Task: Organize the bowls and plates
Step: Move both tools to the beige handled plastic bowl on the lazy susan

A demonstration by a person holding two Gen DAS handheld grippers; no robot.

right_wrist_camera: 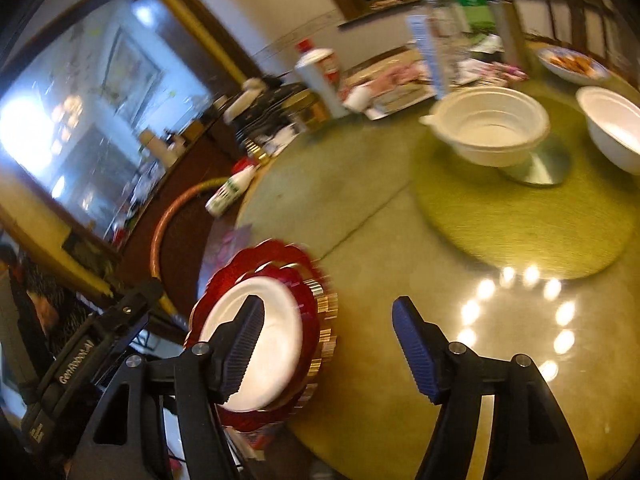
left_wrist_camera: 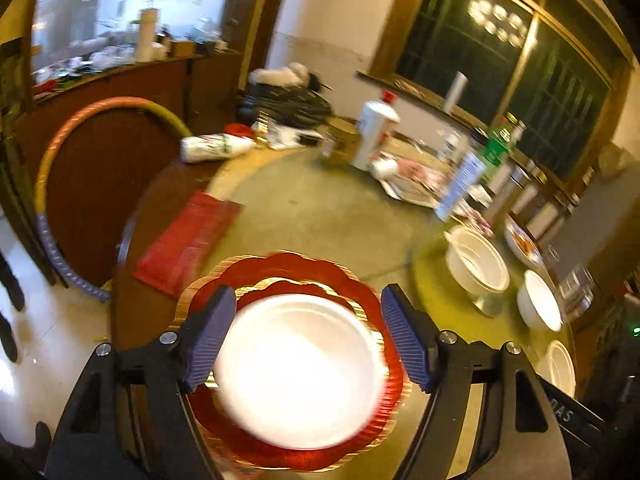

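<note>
Left wrist view: white plate [left_wrist_camera: 298, 368] stacked on red scalloped plates [left_wrist_camera: 360, 280] lies below and between the wide-open, empty left hand-held gripper [left_wrist_camera: 308, 340]. Right hand-held gripper [right_wrist_camera: 326, 350], also open and empty, has the stack at its left finger; white bowls [right_wrist_camera: 490, 130] lie farther across the worktop [right_wrist_camera: 360, 220].

Motion blur smears the red plates [left_wrist_camera: 360, 280] under the white plate [left_wrist_camera: 300, 368], hiding their count.

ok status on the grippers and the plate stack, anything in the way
Left gripper open over white plate. Right gripper open, empty. White plate sits on red plates. White bowls apart, nothing blocking.
</note>
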